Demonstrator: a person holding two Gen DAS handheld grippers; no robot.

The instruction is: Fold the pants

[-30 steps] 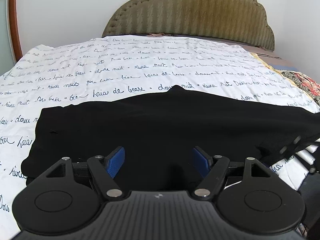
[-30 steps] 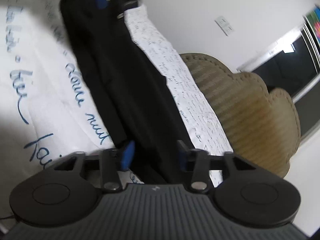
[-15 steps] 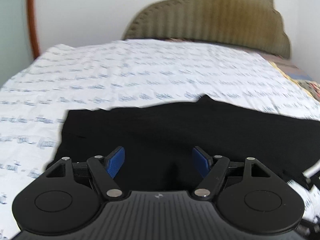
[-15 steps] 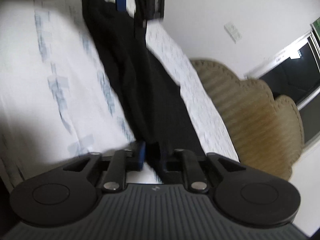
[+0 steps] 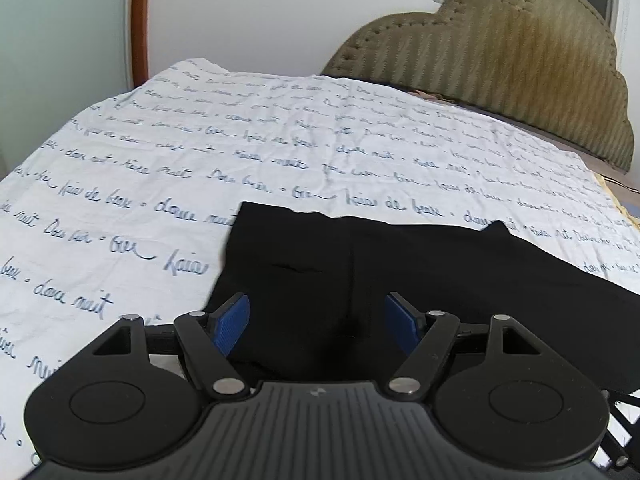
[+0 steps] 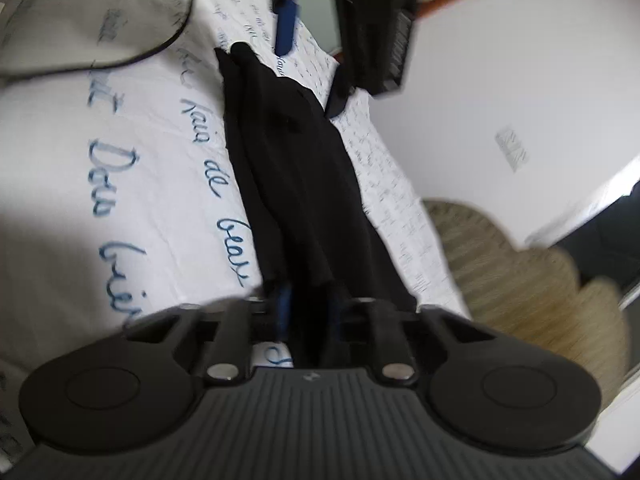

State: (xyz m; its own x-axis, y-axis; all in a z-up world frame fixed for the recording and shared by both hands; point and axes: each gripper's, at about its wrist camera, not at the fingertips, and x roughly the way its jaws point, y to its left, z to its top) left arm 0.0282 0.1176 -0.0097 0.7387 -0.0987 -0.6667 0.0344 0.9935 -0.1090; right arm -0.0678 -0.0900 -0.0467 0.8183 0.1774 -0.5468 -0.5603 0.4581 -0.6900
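Black pants [image 5: 400,272] lie flat on a white bedsheet with blue handwriting print [image 5: 200,148]. My left gripper [image 5: 318,326] is open, its blue pads either side of the pants' near edge by the waist end. In the right wrist view the pants [image 6: 304,184] run away as a long strip, and my right gripper [image 6: 306,312] is shut on their near end. The left gripper [image 6: 320,36] also shows there at the far end of the pants, held by a hand.
A padded olive headboard [image 5: 520,56] stands at the far right of the bed, also in the right wrist view [image 6: 520,272]. A white wall and an orange-brown frame [image 5: 140,20] are behind. A black cable [image 6: 160,48] lies on the sheet.
My right gripper has closed from open onto the pants' near end. The left gripper has shifted toward the left end of the pants and stays open.
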